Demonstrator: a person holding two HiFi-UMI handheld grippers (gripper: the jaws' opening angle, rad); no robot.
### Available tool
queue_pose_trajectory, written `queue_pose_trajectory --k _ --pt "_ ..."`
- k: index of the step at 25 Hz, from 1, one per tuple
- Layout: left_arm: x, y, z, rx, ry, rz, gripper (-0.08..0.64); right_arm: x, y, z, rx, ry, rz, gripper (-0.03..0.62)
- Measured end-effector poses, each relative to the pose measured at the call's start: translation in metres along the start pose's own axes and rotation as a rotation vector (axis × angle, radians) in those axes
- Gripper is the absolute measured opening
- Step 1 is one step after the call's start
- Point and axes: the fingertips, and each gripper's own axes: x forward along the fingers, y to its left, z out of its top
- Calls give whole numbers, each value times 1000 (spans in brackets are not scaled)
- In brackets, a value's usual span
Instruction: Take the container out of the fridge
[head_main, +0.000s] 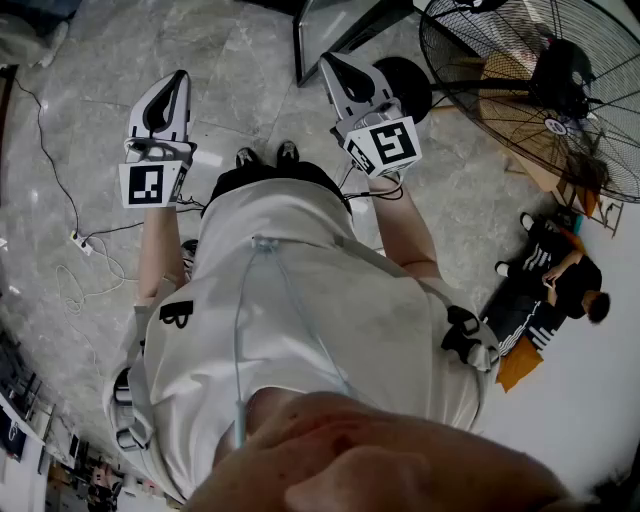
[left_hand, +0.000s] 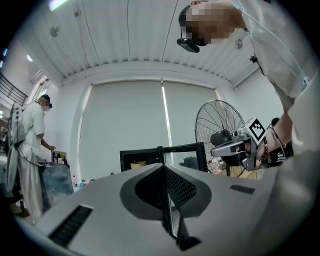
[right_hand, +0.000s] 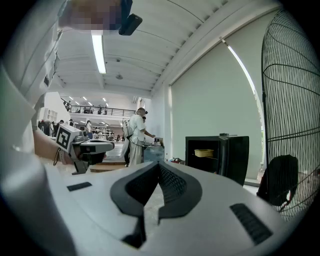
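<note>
While held level, left gripper (head_main: 178, 80), right gripper (head_main: 328, 62), jaws together.

This is a big open work hall, more test floor than home. The floor (head_main: 100, 80) is polished grey stone, with a cable (head_main: 48, 155) and a power strip (head_main: 78, 240) lying loose on it. A large caged fan (head_main: 540, 90) stands to 1 side. Overhead runs a high ribbed ceiling (right_hand: 130, 55) with a strip light (right_hand: 98, 52), and a railed balcony (right_hand: 100, 110) overlooks the far end. 1 person in white (right_hand: 136, 135) stands at a table (right_hand: 153, 153), another person (head_main: 560, 285) sits on the floor, and a small black fridge (right_hand: 220, 155) stands open before tall blinds (left_hand: 125, 125).
</note>
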Motion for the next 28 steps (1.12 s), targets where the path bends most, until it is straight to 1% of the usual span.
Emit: queue_pose_trajectory --k 13,18,23,28 --pt "-2 0 0 20 8 -2 9 1 2 1 12 -4 11 15" --pt "-1 0 -1 11 10 -2 9 3 3 -1 27 -3 31 17" --pt "1 -1 -2 3 16 -6 9 4 0 -1 31 -2 10 17" --pt "0 -2 -3 -3 20 -5 9 4 -1 -2 27 10 15 18"
